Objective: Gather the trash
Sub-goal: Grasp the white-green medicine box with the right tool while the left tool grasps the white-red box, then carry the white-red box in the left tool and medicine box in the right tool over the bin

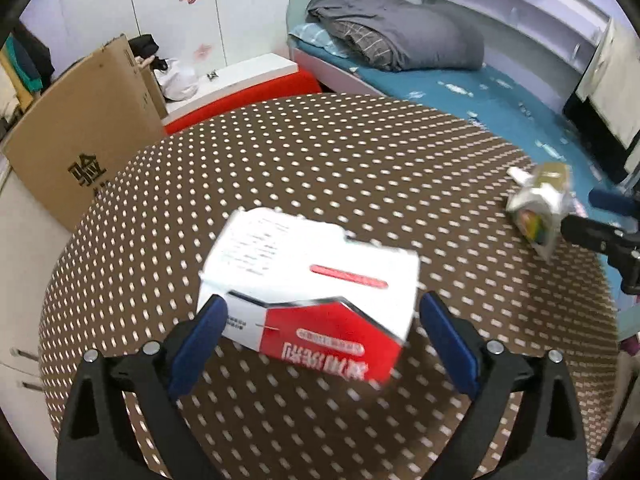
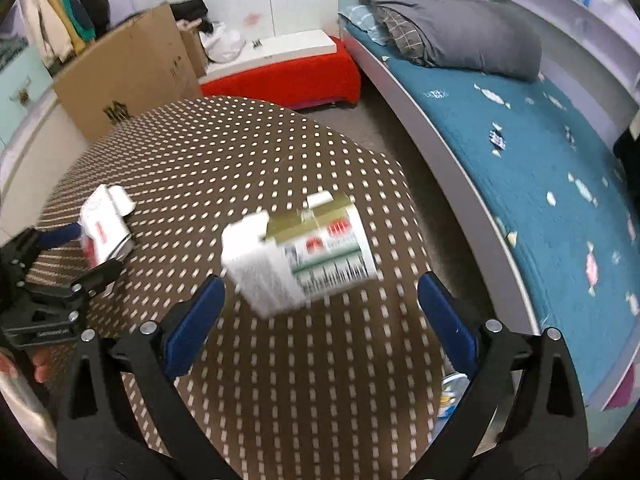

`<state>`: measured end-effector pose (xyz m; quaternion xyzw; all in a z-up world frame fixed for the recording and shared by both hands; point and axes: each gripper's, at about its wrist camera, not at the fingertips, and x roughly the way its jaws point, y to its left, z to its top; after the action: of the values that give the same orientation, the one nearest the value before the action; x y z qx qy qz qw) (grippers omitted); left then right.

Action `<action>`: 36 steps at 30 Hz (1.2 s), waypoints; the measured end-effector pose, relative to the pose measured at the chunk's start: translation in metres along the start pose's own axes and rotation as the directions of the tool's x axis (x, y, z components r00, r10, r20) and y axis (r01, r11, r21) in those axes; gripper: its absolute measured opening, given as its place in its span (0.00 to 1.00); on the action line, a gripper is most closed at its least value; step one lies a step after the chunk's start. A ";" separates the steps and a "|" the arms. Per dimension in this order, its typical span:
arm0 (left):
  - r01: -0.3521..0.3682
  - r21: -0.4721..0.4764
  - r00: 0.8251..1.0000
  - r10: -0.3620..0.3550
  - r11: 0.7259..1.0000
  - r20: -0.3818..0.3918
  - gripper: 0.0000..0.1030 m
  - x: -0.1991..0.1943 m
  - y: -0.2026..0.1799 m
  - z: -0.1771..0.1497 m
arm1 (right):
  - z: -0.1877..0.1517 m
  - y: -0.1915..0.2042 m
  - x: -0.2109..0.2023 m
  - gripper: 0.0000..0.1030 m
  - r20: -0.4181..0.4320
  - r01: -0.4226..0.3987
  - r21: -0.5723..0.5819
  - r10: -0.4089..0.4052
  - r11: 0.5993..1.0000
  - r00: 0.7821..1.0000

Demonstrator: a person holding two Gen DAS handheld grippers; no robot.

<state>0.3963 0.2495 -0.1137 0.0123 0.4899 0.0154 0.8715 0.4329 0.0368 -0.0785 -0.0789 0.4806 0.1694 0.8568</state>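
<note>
the left tongs (image 1: 320,316) stand wide around the red-and-white box (image 1: 308,280) at the tabletop's (image 1: 320,152) 6 o'clock, the right tongs (image 2: 318,300) wide before the green-labelled carton (image 2: 300,256), each probably lined up to pinch its trash.

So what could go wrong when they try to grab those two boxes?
1. The red and white box is almost as wide as the open left hand-held gripper, so a finger might bump it away instead of sliding beside it.
2. The green and white carton near the right hand-held gripper sits near the dotted table edge and looks tilted; a nudge might knock it off.
</note>
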 end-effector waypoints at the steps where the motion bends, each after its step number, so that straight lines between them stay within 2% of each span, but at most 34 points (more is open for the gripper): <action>1: -0.014 0.018 1.000 0.014 1.000 0.009 0.93 0.003 0.000 0.002 | 0.003 0.002 0.005 0.92 -0.002 0.002 -0.010 -0.002 1.000 1.000; 5: -0.030 0.096 0.999 0.028 0.995 0.026 0.96 0.013 -0.004 0.010 | 0.016 0.002 0.025 0.92 -0.005 0.007 -0.015 -0.007 1.000 1.000; 7: -0.026 0.098 0.998 0.021 0.995 0.053 0.96 0.017 -0.002 0.014 | 0.018 -0.001 0.031 0.92 -0.003 0.009 -0.013 -0.009 1.000 1.000; 8: -0.025 0.090 0.998 0.020 0.996 0.057 0.96 0.017 -0.001 0.015 | 0.019 -0.002 0.034 0.87 0.001 0.004 -0.010 -0.004 1.000 1.000; 9: -0.023 0.083 0.998 0.018 0.996 0.062 0.96 0.019 0.000 0.016 | 0.019 -0.003 0.036 0.74 0.000 -0.004 -0.010 0.004 1.000 1.000; 10: -0.023 0.078 0.997 0.018 0.997 0.069 0.94 0.019 0.001 0.016 | 0.019 -0.004 0.037 0.74 0.005 0.000 -0.011 0.000 1.000 1.000; 12: -0.029 0.090 0.995 0.020 0.996 0.095 0.68 0.014 0.000 0.015 | 0.019 -0.005 0.036 0.72 0.022 0.008 -0.020 -0.007 1.000 1.000; 13: -0.045 0.094 0.994 0.035 0.995 0.102 0.50 0.011 -0.001 0.015 | 0.017 -0.005 0.035 0.72 0.029 0.008 -0.020 -0.008 1.000 1.000; 14: -0.073 0.093 0.992 0.063 0.993 0.105 0.37 0.009 -0.001 0.015 | 0.016 -0.005 0.034 0.72 0.033 0.009 -0.019 -0.008 1.000 0.999; 17: -0.077 0.056 0.991 0.071 0.995 0.111 0.28 0.006 0.002 0.014 | 0.008 -0.004 0.030 0.72 0.041 -0.006 -0.021 0.007 1.000 0.999; 20: -0.089 0.023 0.988 0.086 0.996 0.127 0.24 -0.003 0.002 0.009 | 0.002 -0.006 0.022 0.72 0.052 -0.002 -0.014 0.002 1.000 0.999; 26: -0.047 0.021 0.983 0.043 0.999 0.176 0.22 -0.032 -0.020 -0.002 | -0.010 -0.022 -0.009 0.72 0.091 -0.014 0.027 0.012 1.000 0.996; 28: -0.032 0.037 0.980 0.024 0.999 0.197 0.21 -0.044 -0.034 -0.006 | -0.016 -0.030 -0.021 0.72 0.105 -0.014 0.040 0.010 0.999 0.994; 29: -0.025 0.044 0.978 0.015 0.999 0.207 0.16 -0.048 -0.043 -0.007 | -0.020 -0.037 -0.030 0.72 0.116 -0.009 0.048 0.003 0.999 0.993; 36: 0.043 0.125 0.955 -0.078 0.991 0.285 0.10 -0.085 -0.124 -0.006 | -0.061 -0.093 -0.084 0.72 0.161 0.034 0.144 -0.057 0.989 0.985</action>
<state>0.3495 0.1223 -0.0489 0.0508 0.3575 -0.0421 0.9316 0.3781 -0.0856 -0.0416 -0.0148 0.4170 0.1211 0.9007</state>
